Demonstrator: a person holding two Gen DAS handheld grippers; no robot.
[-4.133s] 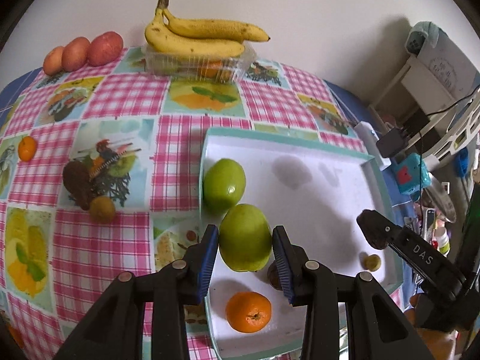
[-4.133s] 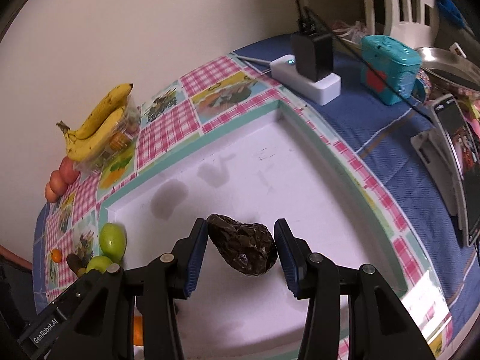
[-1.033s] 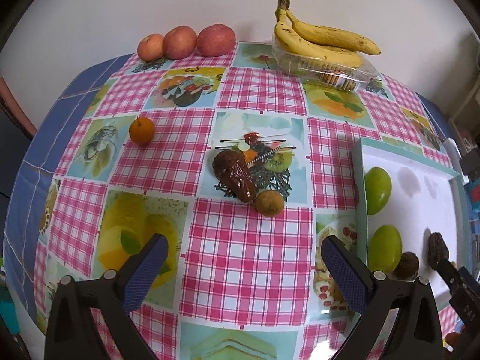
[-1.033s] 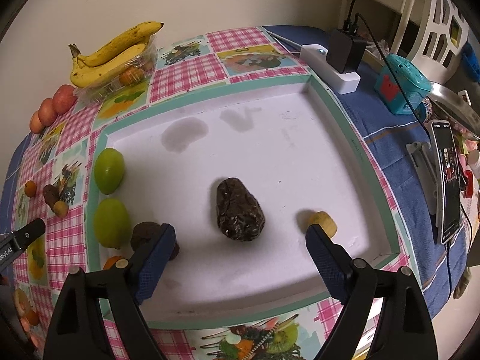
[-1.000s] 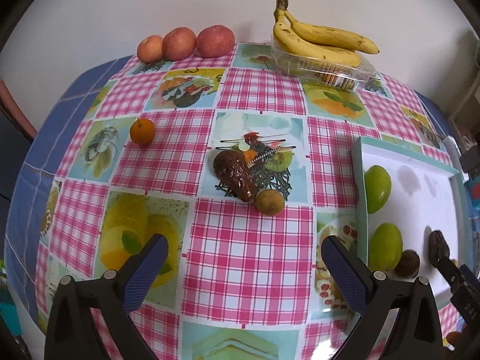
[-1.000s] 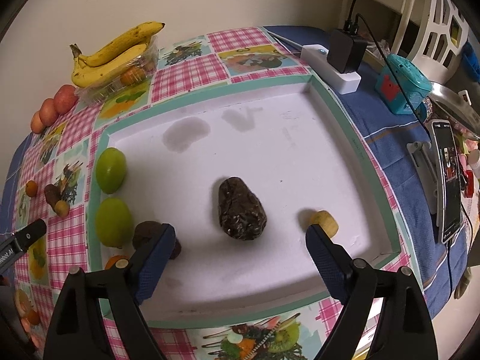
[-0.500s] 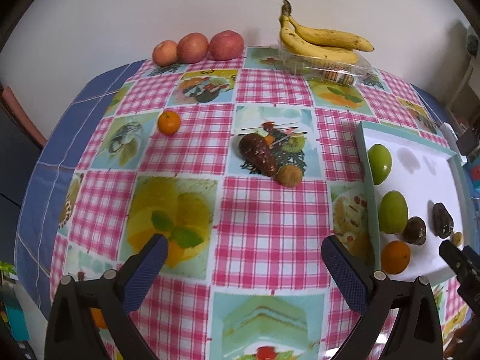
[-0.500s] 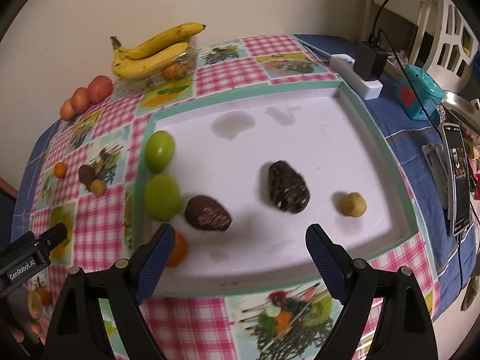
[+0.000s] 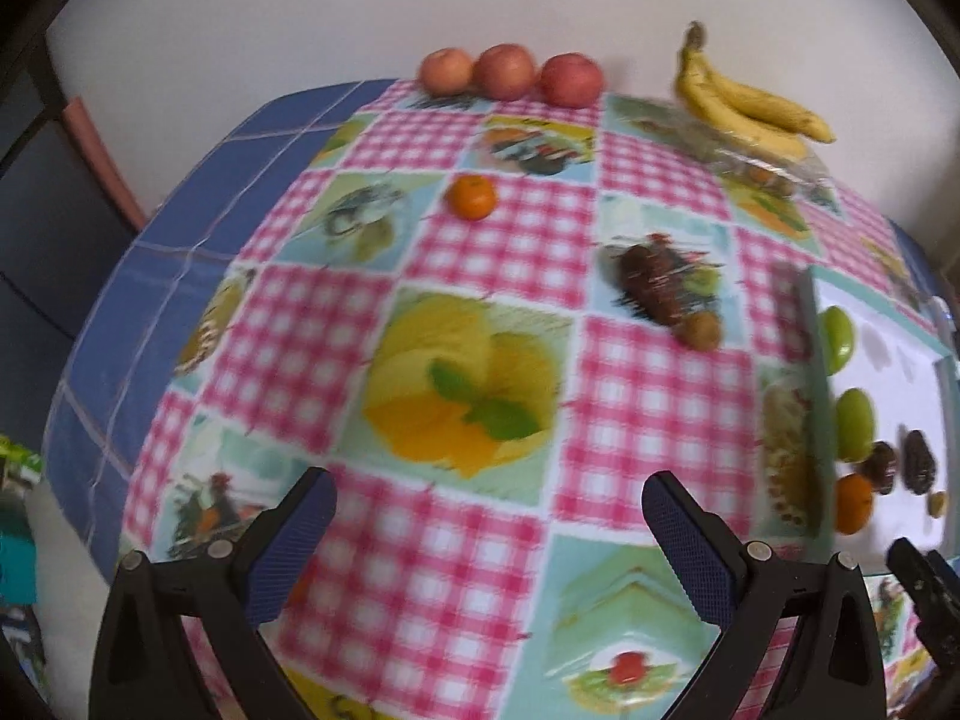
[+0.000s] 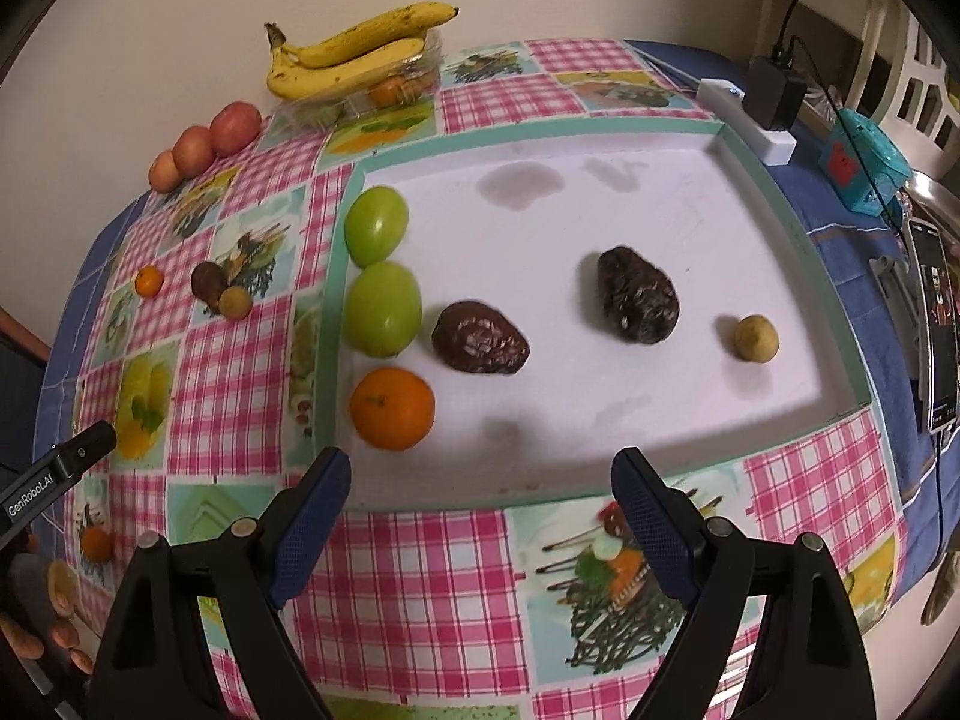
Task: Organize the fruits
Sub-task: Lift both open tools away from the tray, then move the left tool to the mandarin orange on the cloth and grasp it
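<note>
Checked tablecloth (image 9: pixel 630 396) beneath 2 raised hand-held grippers, left (image 9: pixel 489 531) and right (image 10: pixel 480 507), both spread wide, empty.

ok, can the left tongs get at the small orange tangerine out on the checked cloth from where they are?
Probably yes: the left tongs are open and empty, and only bare cloth lies between them and the small orange tangerine; it sits alone, far across.

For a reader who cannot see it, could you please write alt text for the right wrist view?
The open right gripper hovers before a white tray holding two green fruits, an orange, two dark avocados and a small yellow fruit.
</note>
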